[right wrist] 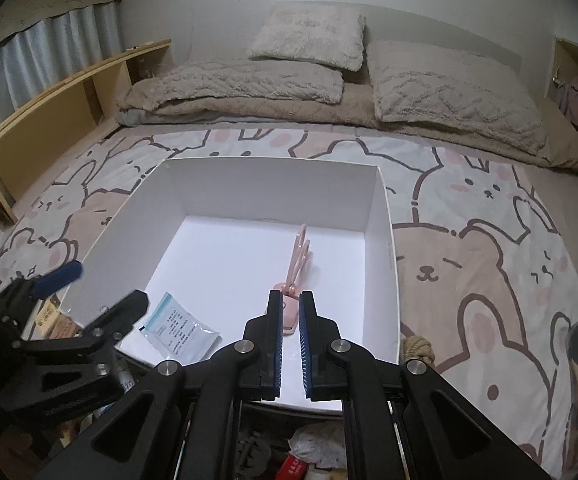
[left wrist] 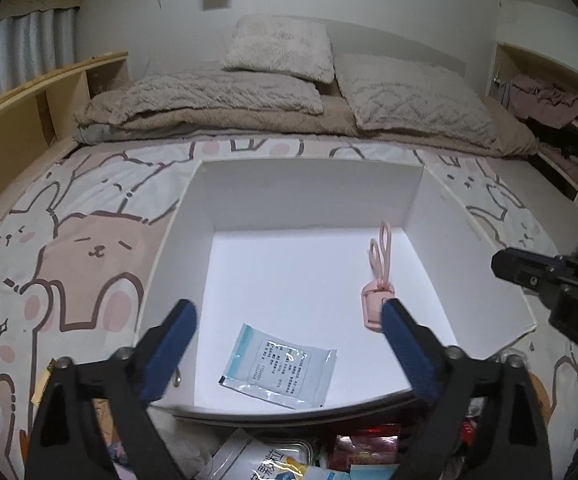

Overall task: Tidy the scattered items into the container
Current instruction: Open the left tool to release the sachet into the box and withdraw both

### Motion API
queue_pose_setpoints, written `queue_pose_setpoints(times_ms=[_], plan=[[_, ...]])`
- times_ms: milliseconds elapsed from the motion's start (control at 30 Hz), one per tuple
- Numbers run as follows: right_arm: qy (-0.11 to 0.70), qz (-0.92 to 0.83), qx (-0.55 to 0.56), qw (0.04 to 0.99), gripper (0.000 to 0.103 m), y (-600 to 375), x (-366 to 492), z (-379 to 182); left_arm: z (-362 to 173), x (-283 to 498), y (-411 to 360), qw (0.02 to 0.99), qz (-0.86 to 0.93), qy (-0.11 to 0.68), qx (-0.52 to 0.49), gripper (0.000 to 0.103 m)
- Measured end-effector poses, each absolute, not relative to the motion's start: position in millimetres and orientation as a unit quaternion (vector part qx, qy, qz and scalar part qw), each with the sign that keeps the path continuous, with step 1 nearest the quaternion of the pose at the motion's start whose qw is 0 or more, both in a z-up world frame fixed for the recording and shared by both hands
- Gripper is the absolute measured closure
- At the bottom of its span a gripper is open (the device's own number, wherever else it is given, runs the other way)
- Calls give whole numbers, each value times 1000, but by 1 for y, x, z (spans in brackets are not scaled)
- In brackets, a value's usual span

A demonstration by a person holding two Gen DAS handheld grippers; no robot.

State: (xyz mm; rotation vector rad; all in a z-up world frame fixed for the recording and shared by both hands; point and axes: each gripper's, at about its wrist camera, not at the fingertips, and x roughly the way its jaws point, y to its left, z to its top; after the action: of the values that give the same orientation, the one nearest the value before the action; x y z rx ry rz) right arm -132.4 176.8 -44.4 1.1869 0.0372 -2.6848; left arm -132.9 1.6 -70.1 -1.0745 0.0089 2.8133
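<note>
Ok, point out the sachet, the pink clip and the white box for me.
sachet (left wrist: 279, 368), left wrist view, middle of its printed label.
pink clip (right wrist: 297, 260), right wrist view, its looped handles.
white box (left wrist: 309, 196), left wrist view, far inner wall.

Open white box (left wrist: 441, 216) on bedspread, flat blue-white sachet (left wrist: 279, 366) and pink clip (left wrist: 377, 292) inside

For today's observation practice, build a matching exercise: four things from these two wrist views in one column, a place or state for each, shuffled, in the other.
1. white rectangular cardboard box
2. blue-and-white foil sachet
3. left hand-held gripper
4. right hand-held gripper

A. jaws shut, empty
B. lying flat near the box's near wall
C. jaws wide open, empty
D. standing on the cartoon bedsheet

Pairs: 1-D, 2-B, 3-C, 4-A
</note>
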Motion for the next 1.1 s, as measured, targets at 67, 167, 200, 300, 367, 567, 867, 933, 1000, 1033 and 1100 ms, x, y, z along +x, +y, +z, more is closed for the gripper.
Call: queue_pose_setpoints(times_ms=[67,167,200,300,367,567,867,933,1000,1033,1100], plan=[[19,-912,397,99,96,178,-129,-43,-63,-128,1,64,935,7,-349,3],[17,-917,388,95,95,180,-124,-41,-54,-120,0,57,939,14,-338,0],[16,-919,384,94,93,181,-122,-40,-51,-118,-1,55,941,16,-334,0],[24,-925,368,86,10,182,-116,-37,-43,-111,-4,53,944,16,-326,0],[27,-935,347,72,0,185,-111,-33,-39,-107,-6,55,945,14,-321,0],[6,-940,333,71,0,193,-105,-25,-29,-95,-8,56,950,15,-308,0],[-1,-944,320,77,0,197,-91,-12,-19,-83,-14,50,955,7,-293,0],[-4,-946,314,77,0,199,-86,-8,-16,-81,-16,48,956,5,-290,0],[-6,-948,310,79,0,201,-81,-5,-13,-78,-19,47,957,2,-286,0],[-8,-948,308,80,0,202,-80,-4,-12,-78,-20,46,957,0,-285,0],[-17,-948,307,86,0,206,-75,-2,-10,-75,-23,44,958,-3,-282,0]])
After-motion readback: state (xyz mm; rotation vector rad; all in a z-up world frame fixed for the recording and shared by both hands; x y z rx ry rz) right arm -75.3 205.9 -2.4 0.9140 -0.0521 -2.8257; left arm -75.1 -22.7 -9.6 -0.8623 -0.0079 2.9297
